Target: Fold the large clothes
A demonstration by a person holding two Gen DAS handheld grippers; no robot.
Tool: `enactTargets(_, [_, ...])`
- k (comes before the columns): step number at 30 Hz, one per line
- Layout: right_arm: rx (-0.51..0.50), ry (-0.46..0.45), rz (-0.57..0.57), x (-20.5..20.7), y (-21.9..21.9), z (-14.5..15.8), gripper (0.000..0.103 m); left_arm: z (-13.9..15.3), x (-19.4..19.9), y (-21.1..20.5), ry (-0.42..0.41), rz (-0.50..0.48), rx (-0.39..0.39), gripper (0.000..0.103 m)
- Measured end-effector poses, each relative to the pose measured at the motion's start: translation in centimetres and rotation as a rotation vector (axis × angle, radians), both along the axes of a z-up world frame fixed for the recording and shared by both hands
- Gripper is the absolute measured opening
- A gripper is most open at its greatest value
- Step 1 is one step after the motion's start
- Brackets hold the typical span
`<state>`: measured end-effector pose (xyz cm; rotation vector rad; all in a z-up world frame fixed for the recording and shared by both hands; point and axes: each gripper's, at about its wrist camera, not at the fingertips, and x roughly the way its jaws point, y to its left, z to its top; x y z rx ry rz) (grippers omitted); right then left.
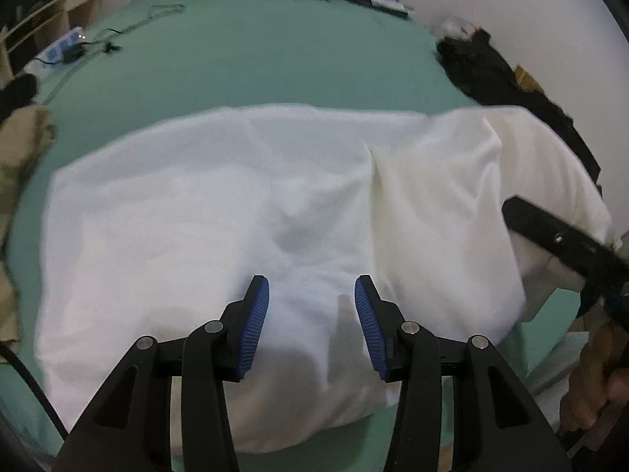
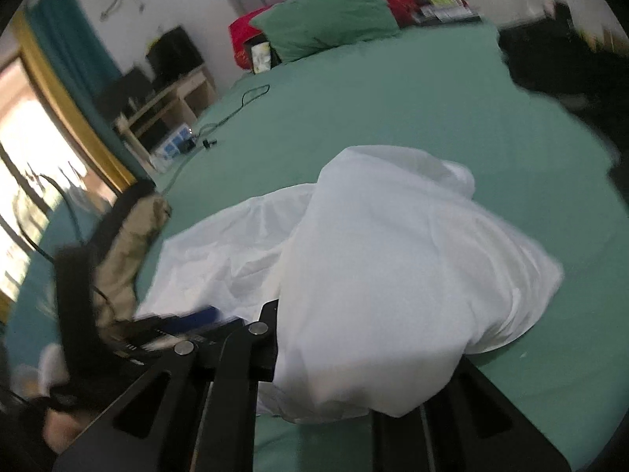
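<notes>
Left gripper [image 1: 311, 299]: jaws apart, about half spread, blue ribbed pads [image 1: 255, 326] facing each other. Nothing clamped. It hangs over the near edge of the white garment [image 1: 220, 212]; whether the tips touch the cloth cannot be told.

Right gripper [image 2: 338, 354]: fingertips buried under cloth in its own view, so the pads are not seen. Jaws drawn nearly together on a fold of the white garment, which is lifted and draped over the fingers, hanging down on both sides. In the left wrist view the black body of the right gripper [image 1: 566, 244] enters from the right edge, with that side of the garment raised and turned over towards the middle. A hand [image 1: 597, 377] shows at the lower right corner there.

White garment: spread across the near part of the bed [image 1: 251, 51], left portion lying flat, right portion lifted and doubled over. Both views are motion-blurred.

Bed: green sheet, bare through the middle. A green pillow [image 2: 326, 19] at the head, red items [image 2: 243, 35] beside it, and small packets and boxes along the far edge. A dark cable [image 2: 240, 102] runs across the sheet to a blue-and-white power strip [image 1: 63, 45]. Tan clothing [image 2: 129, 251] is heaped at the left edge, dark clothing [image 1: 487, 70] along the right edge.

Room: pale wall, a light wooden shelf [image 2: 173, 102] beside the bed, teal curtain [image 2: 63, 27], bright window at far left.
</notes>
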<state>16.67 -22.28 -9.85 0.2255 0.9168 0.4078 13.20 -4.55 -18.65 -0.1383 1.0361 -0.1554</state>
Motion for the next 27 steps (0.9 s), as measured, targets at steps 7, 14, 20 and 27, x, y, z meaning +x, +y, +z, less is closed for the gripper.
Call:
enactTargets(7, [-0.156,-0.033,0.078,-0.1,5.2,1.2,0.015,3.3,-2.8,8.8,-0.071,0.140,0.001,0.048])
enactTargets(14, [-0.231,-0.016,0.195,-0.4,11.5,0.7,0.018,3.6,-5.7,16.2,-0.104,0.263,0.034,0.048])
enactTargets(20, [-0.300,0.074,0.326,-1.0,17.4,-1.3,0.029,1.5,-6.6,20.1,-0.067,0.327,-0.041,0.048])
enactTargets(27, [-0.300,0.117,0.504,-2.5,22.6,-2.0,0.059,1.2,-8.0,23.7,-0.065,0.431,-0.108,0.048])
